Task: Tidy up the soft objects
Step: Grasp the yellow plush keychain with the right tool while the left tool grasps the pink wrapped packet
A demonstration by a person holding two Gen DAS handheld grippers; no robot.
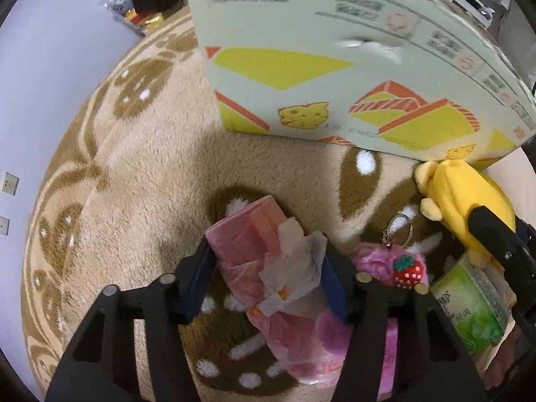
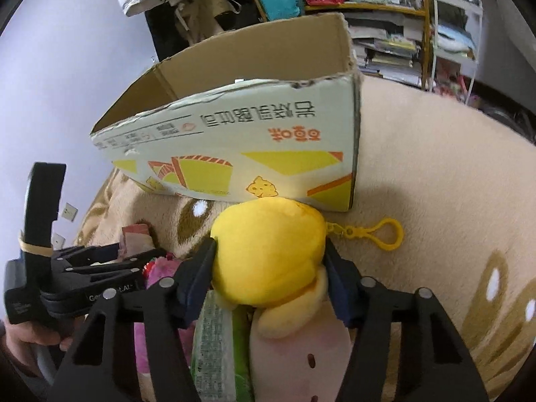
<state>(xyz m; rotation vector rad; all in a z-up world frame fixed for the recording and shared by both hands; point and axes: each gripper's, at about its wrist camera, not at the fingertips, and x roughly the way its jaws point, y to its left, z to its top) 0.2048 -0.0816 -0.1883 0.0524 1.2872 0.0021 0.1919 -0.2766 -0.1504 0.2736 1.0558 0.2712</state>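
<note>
My left gripper (image 1: 264, 268) is shut on a pink tissue pack (image 1: 254, 234) with white tissue sticking out, just above the rug. My right gripper (image 2: 269, 261) is shut on a yellow plush toy (image 2: 268, 251), which also shows in the left wrist view (image 1: 469, 197). The toy's yellow clip (image 2: 385, 234) lies on the rug. An open cardboard box (image 2: 241, 157) stands just beyond both grippers; its side fills the left wrist view (image 1: 335, 67). A pink fluffy keychain with a strawberry (image 1: 405, 268) and a green tissue pack (image 1: 469, 301) lie between the grippers.
Everything sits on a beige and brown plush rug (image 1: 150, 167). A pale pink plush (image 2: 301, 351) lies under the right gripper. Cluttered shelves (image 2: 385, 16) stand behind the box. A wall with sockets (image 1: 10, 184) is at left.
</note>
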